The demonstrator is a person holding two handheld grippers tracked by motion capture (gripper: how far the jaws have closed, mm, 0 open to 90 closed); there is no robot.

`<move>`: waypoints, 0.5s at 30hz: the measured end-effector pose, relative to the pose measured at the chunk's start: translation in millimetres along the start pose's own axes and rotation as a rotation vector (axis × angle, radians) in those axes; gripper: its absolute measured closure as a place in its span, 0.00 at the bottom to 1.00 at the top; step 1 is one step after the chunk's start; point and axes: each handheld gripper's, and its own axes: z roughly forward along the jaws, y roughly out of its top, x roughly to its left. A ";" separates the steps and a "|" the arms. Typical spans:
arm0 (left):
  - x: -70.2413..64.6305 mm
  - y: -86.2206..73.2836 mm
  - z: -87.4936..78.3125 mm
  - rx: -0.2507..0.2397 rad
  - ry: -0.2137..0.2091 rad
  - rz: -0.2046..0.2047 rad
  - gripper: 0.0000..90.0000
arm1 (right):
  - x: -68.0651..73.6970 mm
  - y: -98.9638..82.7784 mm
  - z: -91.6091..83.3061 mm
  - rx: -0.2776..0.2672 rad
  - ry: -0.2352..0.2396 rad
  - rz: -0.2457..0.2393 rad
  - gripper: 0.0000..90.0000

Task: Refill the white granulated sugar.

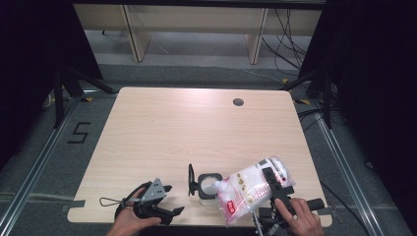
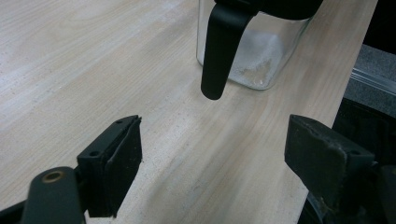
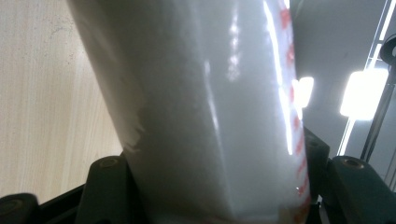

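Right claw (image 1: 273, 186) is clenched on a clear plastic bag (image 1: 248, 189) of white powder with red print, its jaws pressed against the two sides of the bag as the right gripper view shows (image 3: 201, 140). In the high view the bag hangs tilted at about five o'clock on the tabletop (image 1: 196, 128), its lower corner pointing toward nine o'clock and reaching the open mouth of a square glass jar (image 1: 208, 184). That jar stands near the tabletop's front edge, at roughly six o'clock, between the two hands. Its black lid (image 1: 191, 180) is swung open and stands upright on the jar's nine o'clock side.

Left claw (image 1: 166, 199) is released, with its jaws wide apart and nothing between them. It rests low at about seven o'clock on the tabletop, held by the left hand (image 1: 129, 216), and points toward the jar. In the left gripper view the jar (image 2: 254, 56) sits at twelve o'clock ahead of the spread jaws, with a little white powder in its bottom and a black latch arm (image 2: 219, 51) hanging down in front of the glass. The right hand (image 1: 305, 216) grips the right claw's handle at the tabletop's near edge.
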 end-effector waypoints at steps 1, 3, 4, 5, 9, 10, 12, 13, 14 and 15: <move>-0.2 -0.1 0.0 0.000 0.001 -0.004 0.21 | -2.5 0.4 0.5 -0.011 -0.004 -0.035 0.46; 0.1 0.0 -0.1 -0.001 0.001 0.002 0.21 | 0.4 0.1 -0.2 0.001 -0.001 0.002 0.46; 0.1 0.0 -0.1 -0.001 0.001 0.002 0.21 | 0.4 0.1 -0.2 0.001 -0.001 0.002 0.46; 0.1 0.0 -0.2 -0.001 0.001 0.002 0.21 | 0.3 0.1 -0.2 0.000 -0.001 0.000 0.46; 0.1 0.0 -0.2 -0.001 0.001 0.002 0.21 | 0.4 0.2 -0.3 0.001 -0.001 0.002 0.46; 0.1 0.0 -0.2 -0.001 0.001 0.002 0.21 | -0.1 0.2 -0.2 -0.003 -0.004 -0.005 0.46; 0.2 0.1 -0.3 0.000 0.000 0.003 0.21 | -2.5 0.4 0.0 -0.009 0.002 -0.036 0.46; 0.1 0.1 -0.3 -0.001 0.001 0.002 0.21 | -1.5 0.3 -0.3 -0.004 0.003 -0.023 0.46; 0.2 0.1 -0.3 -0.002 0.001 0.002 0.21 | -1.2 0.1 -0.1 -0.006 0.002 -0.018 0.46; -1.2 -0.5 -0.1 -0.003 0.005 -0.023 0.21 | 0.7 -0.2 -0.5 0.001 0.006 0.009 0.46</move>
